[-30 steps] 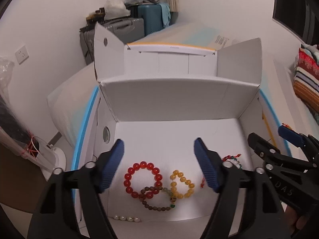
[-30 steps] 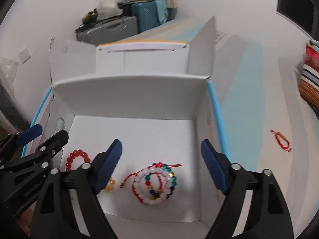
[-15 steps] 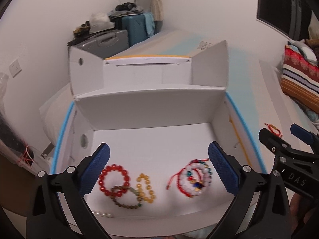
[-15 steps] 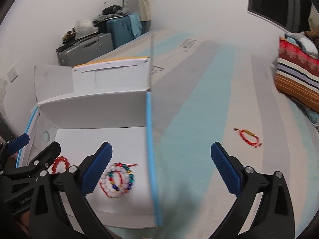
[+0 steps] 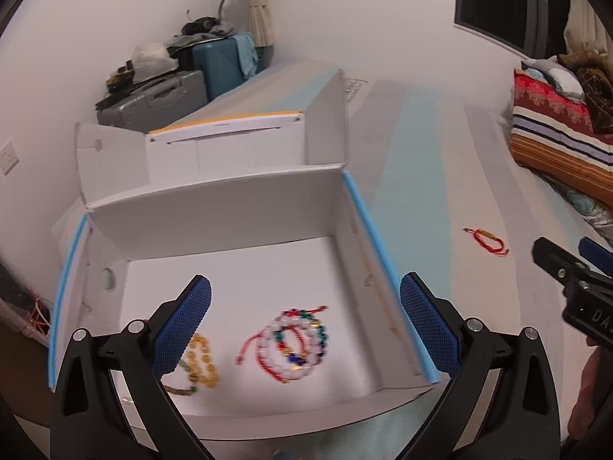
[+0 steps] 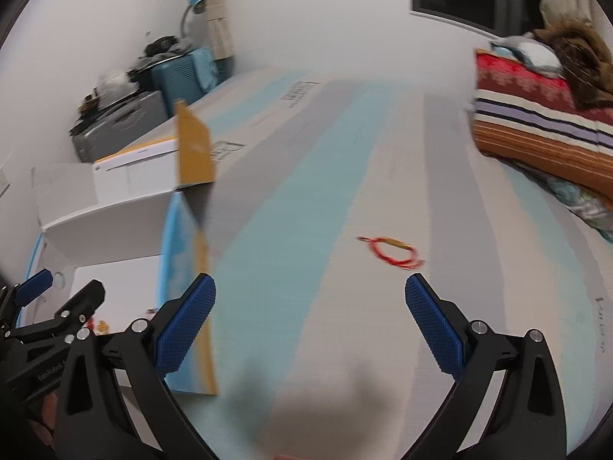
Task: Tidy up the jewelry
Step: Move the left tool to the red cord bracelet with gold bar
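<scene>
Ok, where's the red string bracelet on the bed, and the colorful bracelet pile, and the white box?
red string bracelet (image 6: 390, 252), right wrist view, its looped cord
colorful bracelet pile (image 5: 293, 341), left wrist view, the middle beads
white box (image 5: 214, 207), left wrist view, its back wall

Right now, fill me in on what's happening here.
A person with two handheld grippers is sorting jewelry into a white box. Beaded bracelets already lie inside. One red string bracelet remains out on the bed. The right gripper, open and empty, points toward it; the left gripper hovers open over the box.
</scene>
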Tool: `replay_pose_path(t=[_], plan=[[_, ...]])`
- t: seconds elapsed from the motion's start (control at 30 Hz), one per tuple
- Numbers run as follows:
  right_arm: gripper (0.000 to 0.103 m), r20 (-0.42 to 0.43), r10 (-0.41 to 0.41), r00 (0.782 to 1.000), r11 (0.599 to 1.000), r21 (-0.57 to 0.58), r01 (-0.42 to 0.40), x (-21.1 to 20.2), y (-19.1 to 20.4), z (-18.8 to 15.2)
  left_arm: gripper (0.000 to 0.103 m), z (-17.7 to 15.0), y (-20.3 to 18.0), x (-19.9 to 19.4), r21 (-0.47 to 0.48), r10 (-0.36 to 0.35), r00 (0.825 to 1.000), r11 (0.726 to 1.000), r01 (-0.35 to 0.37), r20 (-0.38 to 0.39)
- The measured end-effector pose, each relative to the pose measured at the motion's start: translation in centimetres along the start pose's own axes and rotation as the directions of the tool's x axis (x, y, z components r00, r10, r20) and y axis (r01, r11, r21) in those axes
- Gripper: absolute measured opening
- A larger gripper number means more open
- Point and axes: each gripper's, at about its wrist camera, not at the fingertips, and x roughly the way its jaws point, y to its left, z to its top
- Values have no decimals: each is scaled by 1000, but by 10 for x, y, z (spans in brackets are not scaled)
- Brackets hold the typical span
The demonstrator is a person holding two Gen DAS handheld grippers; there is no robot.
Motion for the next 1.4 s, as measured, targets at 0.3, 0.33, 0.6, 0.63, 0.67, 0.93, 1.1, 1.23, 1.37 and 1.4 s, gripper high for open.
replay_pose_path(t=[0.3, 0.33, 0.6, 0.63, 0.67, 0.93, 1.1, 1.23, 1.37, 1.4], plan=[[95, -17, -114, 993, 990, 79, 115, 0, -86, -14, 97, 7, -77, 14, 72, -73, 997, 995, 73, -8], [95, -23, -125, 992, 988, 87, 126, 1, -94, -15, 97, 6, -86, 18, 84, -78, 997, 993, 79, -15], [95, -84, -182, 980, 963, 185, 194, 16, -164, -28, 97, 14, -163, 64, 157, -136, 985, 976, 152, -110], [95, -90, -184, 979, 961, 194, 198, 19, -172, -29, 97, 16, -169, 67, 161, -140, 984, 974, 157, -113], [95, -97, -187, 978, 959, 197, 203, 23, -177, -31, 97, 18, -178, 72, 167, -142, 983, 973, 160, -116], [95, -149, -210, 966, 947, 214, 239, 55, -202, -41, 97, 35, -239, 122, 217, -149, 975, 959, 184, -167], [95, -153, -209, 966, 944, 226, 240, 69, -208, -41, 97, 39, -262, 167, 232, -136, 967, 955, 187, -217], [95, -178, -215, 960, 943, 219, 252, 86, -212, -43, 97, 39, -273, 199, 234, -125, 959, 954, 187, -255], [95, -215, -219, 952, 942, 207, 263, 107, -215, -49, 97, 37, -281, 221, 238, -117, 955, 953, 185, -273], [95, -225, -220, 949, 942, 203, 267, 112, -216, -50, 97, 37, -281, 224, 239, -114, 955, 954, 182, -273]])
